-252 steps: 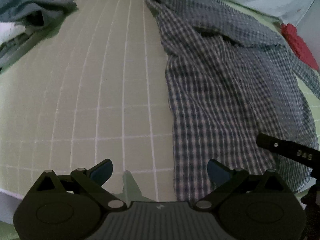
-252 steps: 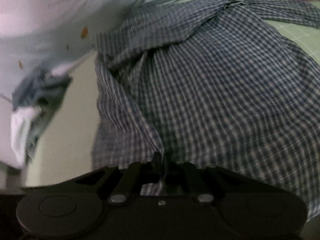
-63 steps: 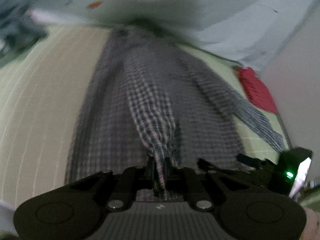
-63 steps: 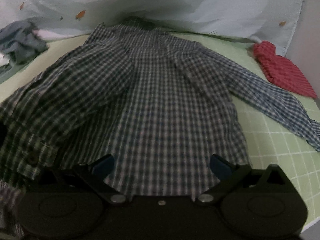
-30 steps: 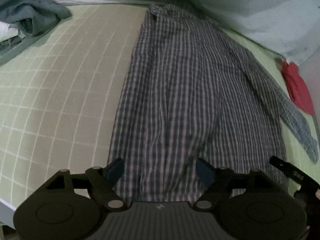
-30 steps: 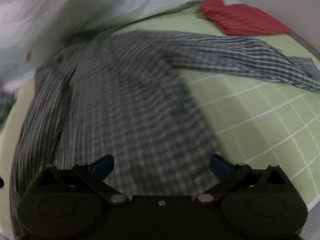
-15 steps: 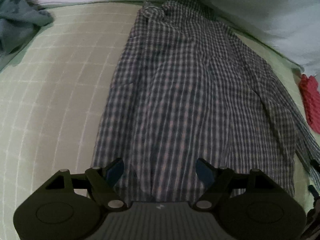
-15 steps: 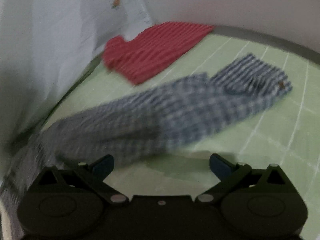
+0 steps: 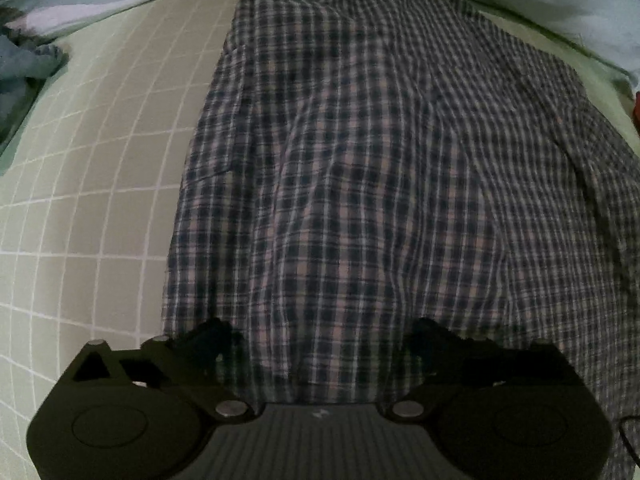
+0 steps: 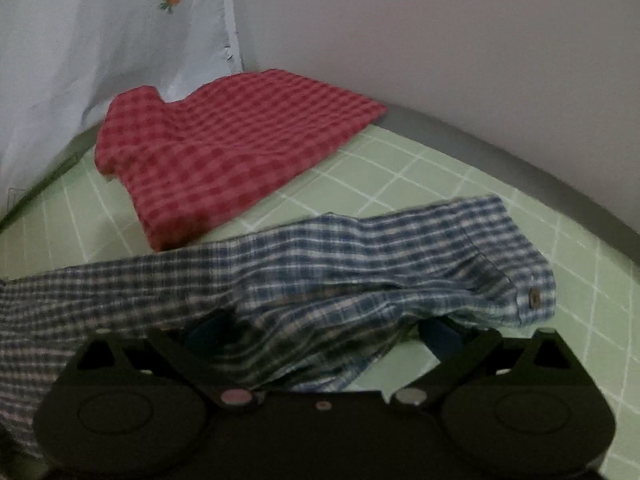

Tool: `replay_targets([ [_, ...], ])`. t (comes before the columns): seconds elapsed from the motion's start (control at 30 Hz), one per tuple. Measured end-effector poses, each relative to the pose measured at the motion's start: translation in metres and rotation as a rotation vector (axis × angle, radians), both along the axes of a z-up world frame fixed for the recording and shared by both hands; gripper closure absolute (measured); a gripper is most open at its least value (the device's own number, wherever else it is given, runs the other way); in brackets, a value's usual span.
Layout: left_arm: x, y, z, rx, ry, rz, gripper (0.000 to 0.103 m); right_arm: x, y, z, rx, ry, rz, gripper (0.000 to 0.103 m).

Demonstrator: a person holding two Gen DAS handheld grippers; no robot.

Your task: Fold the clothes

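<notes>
Right gripper (image 10: pixel 328 336): fingers spread wide, straddling the cuff end of the blue-and-white checked shirt sleeve (image 10: pixel 360 264), gripping nothing yet. The buttoned cuff (image 10: pixel 532 296) sits at 3 o'clock of the fingers, just beside the right one.

Left gripper (image 9: pixel 320 336): fingers also wide open, holding nothing, low over the hem of the dark checked cotton shirt (image 9: pixel 380 168). The shirt body lies flat on the pale green gridded mat (image 9: pixel 100 184) and runs up to 12 o'clock.

Risks, as I judge them:
- The sleeve is bunched and doubled under the right fingers, so closing here could pinch several layers, or only one loose fold, and the fold-in would twist.
- The red checked folded cloth (image 10: pixel 224 148) at 11 o'clock lies just beside the sleeve. A sweep could drag it.
- The cuff is close to the grey mat edge (image 10: pixel 500 148); a slip could drop it over.
- Left fingers closing on the hem would ruck the flattened body.
</notes>
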State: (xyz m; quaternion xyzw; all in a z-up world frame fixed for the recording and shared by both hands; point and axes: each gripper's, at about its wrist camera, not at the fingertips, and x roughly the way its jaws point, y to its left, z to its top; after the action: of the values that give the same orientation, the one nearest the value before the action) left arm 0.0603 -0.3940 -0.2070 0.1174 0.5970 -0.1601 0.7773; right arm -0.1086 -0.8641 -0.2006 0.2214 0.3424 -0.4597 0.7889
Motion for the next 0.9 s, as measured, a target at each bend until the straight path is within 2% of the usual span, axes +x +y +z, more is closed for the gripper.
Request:
replay_targets([
  [0.03, -0.001, -0.001, -0.001, 0.005, -0.003, -0.001, 0.000, 0.002, 0.001, 0.002, -0.009, -0.004, 0.012, 0.025],
  [0.1, -0.002, -0.003, -0.001, 0.011, -0.012, -0.002, 0.000, 0.008, 0.006, 0.007, -0.018, -0.017, 0.070, 0.068],
  [0.17, -0.003, -0.003, -0.001, 0.008, -0.018, 0.003, 0.000, 0.015, 0.013, 0.012, -0.017, -0.025, 0.142, 0.089],
  [0.3, -0.010, -0.002, 0.002, -0.006, -0.030, 0.007, 0.000, 0.030, 0.048, 0.030, -0.100, -0.030, 0.313, 0.093],
  [0.5, -0.016, 0.005, 0.004, -0.037, -0.035, 0.009, 0.000, 0.056, 0.130, 0.060, -0.130, -0.096, 0.602, 0.094],
  [0.63, -0.019, 0.011, 0.005, -0.058, -0.029, 0.016, 0.000, 0.074, 0.197, 0.073, -0.061, -0.180, 0.809, 0.092],
  [0.67, -0.019, 0.013, 0.005, -0.062, -0.025, 0.020, 0.000, 0.079, 0.212, 0.071, -0.026, -0.188, 0.859, 0.088],
  [0.7, -0.018, 0.017, 0.005, -0.066, -0.020, 0.024, 0.000, 0.084, 0.228, 0.067, 0.013, -0.182, 0.906, 0.072],
  [0.73, -0.017, 0.021, 0.005, -0.068, -0.015, 0.029, 0.000, 0.088, 0.240, 0.061, 0.049, -0.163, 0.942, 0.061],
  [0.77, -0.017, 0.023, 0.007, -0.071, -0.010, 0.036, 0.000, 0.091, 0.250, 0.054, 0.083, -0.136, 0.970, 0.044],
  [0.87, -0.016, 0.035, 0.013, -0.097, 0.007, 0.070, 0.000, 0.092, 0.265, 0.042, 0.137, -0.063, 1.009, 0.037],
  [0.9, -0.016, 0.039, 0.015, -0.110, 0.010, 0.086, 0.000, 0.090, 0.265, 0.040, 0.142, -0.050, 1.001, 0.026],
])
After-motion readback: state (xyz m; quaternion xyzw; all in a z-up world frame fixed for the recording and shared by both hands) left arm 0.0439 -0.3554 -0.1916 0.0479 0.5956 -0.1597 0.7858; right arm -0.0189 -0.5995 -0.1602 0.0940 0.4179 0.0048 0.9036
